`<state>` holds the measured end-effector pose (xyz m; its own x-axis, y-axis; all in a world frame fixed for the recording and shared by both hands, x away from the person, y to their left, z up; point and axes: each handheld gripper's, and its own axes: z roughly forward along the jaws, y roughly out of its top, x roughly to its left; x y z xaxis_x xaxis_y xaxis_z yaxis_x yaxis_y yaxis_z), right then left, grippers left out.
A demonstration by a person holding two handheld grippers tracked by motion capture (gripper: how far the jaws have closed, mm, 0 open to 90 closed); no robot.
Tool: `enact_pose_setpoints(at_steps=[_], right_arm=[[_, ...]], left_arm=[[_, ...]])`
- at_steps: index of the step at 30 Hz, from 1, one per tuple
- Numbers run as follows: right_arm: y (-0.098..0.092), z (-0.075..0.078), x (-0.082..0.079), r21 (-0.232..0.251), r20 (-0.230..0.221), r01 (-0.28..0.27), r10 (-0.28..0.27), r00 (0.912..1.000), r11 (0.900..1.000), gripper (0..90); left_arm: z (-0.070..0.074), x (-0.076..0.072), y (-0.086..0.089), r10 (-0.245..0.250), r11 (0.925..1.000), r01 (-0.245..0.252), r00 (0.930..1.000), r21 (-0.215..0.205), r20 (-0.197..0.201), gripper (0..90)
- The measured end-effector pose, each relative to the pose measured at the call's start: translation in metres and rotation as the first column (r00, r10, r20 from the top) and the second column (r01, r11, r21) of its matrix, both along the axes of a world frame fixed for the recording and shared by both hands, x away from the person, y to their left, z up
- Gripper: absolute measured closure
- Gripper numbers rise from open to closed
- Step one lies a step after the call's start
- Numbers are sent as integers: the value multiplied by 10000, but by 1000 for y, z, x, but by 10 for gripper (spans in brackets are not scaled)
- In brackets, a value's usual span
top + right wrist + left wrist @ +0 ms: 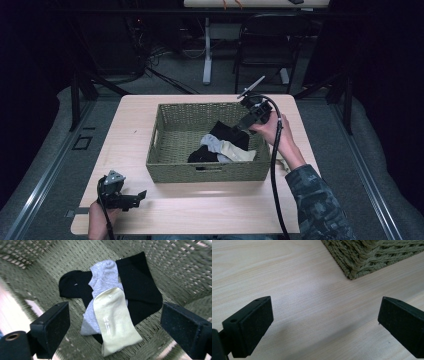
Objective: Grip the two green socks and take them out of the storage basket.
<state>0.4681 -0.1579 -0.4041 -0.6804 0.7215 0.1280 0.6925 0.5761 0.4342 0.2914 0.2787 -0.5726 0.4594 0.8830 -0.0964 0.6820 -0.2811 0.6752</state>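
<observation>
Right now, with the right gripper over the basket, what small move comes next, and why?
Probably lower the right gripper straight onto the pale yellow sock. Its jaws stand wide open and hold nothing, and that sock lies on top of the grey sock and black socks in the woven basket.

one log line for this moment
left gripper open, over table | right gripper open, above socks in basket
</observation>
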Motion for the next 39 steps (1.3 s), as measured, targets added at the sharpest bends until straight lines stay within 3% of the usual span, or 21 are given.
enact_pose_setpoints(at_steps=[15,19,21,22,31,32,33,39], right_arm=[[26,-48,16,-631,-874,-166,110,9961,9979,146],[34,-68,21,-851,-1279,-181,71,9918,9962,171],[35,-70,22,-948,-1385,-246,113,9903,9952,177],[39,-79,23,-1099,-1562,-255,81,9877,9936,232],[47,-100,29,-1280,-2106,-224,-51,9776,9915,303],[49,-104,31,-1345,-2217,-245,-60,9751,9906,371],[49,-104,31,-1345,-2217,-245,-60,9751,9906,371],[51,-107,32,-1842,-2202,-150,-264,9751,9828,734]], left_arm=[[0,0,-1,-57,10000,57,10000,-13,42,1],[1,0,-1,-71,10000,72,10000,-29,27,1],[0,1,-1,-61,10000,61,10000,-25,11,1],[0,1,-1,-58,10000,58,10000,-23,-35,1],[0,1,-1,-63,10000,63,10000,9,-14,1],[0,1,-1,-86,10000,86,9999,25,-60,1],[0,1,-1,-57,10000,57,10000,11,-42,1],[0,0,0,10,10000,-10,10000,25,-19,1]])
